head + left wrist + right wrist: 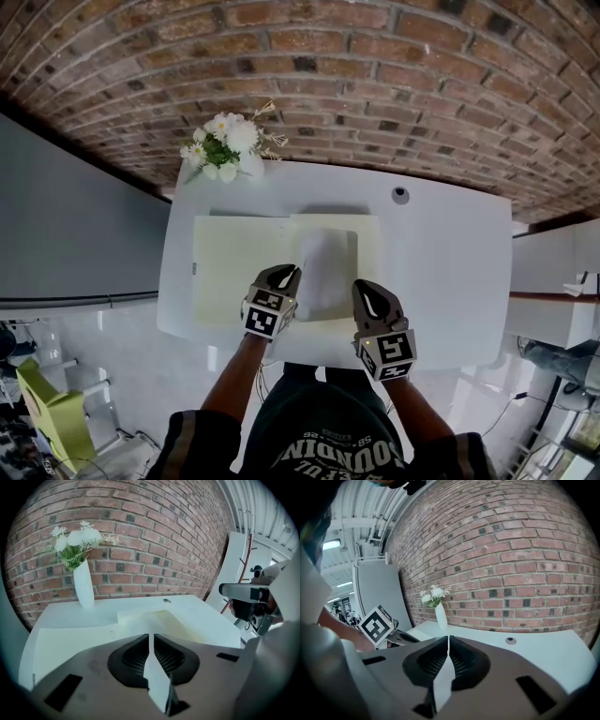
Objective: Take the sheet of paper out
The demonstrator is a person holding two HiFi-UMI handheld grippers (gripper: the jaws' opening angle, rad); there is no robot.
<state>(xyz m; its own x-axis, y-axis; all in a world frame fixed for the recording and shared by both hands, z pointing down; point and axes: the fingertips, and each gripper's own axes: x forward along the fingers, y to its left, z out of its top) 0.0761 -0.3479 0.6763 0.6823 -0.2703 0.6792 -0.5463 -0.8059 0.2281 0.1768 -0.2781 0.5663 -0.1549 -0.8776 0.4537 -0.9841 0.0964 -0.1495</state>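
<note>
Paper is lying flat on the table, and the job is only just starting. The white sheet of paper is resting inside a pale yellow folder that is lying open in the middle of the table. The sheet is sitting on the right half of the folder. It is not lifted and not pulled out yet.

The left gripper is hanging at the near edge of the folder, just beside the near left side of the sheet. Its two jaws are pressed together and nothing is sitting between them. The right gripper is hanging just beside the near right side of the sheet. Its jaws are pressed together too, with nothing in them. I cannot tell if either one is touching the paper.

A white vase with flowers is standing at the far left of the table, well apart from the folder.

I am thinking almost everything is left to do: opening the jaws, pinching an edge of the sheet, and sliding it out of the folder.
</note>
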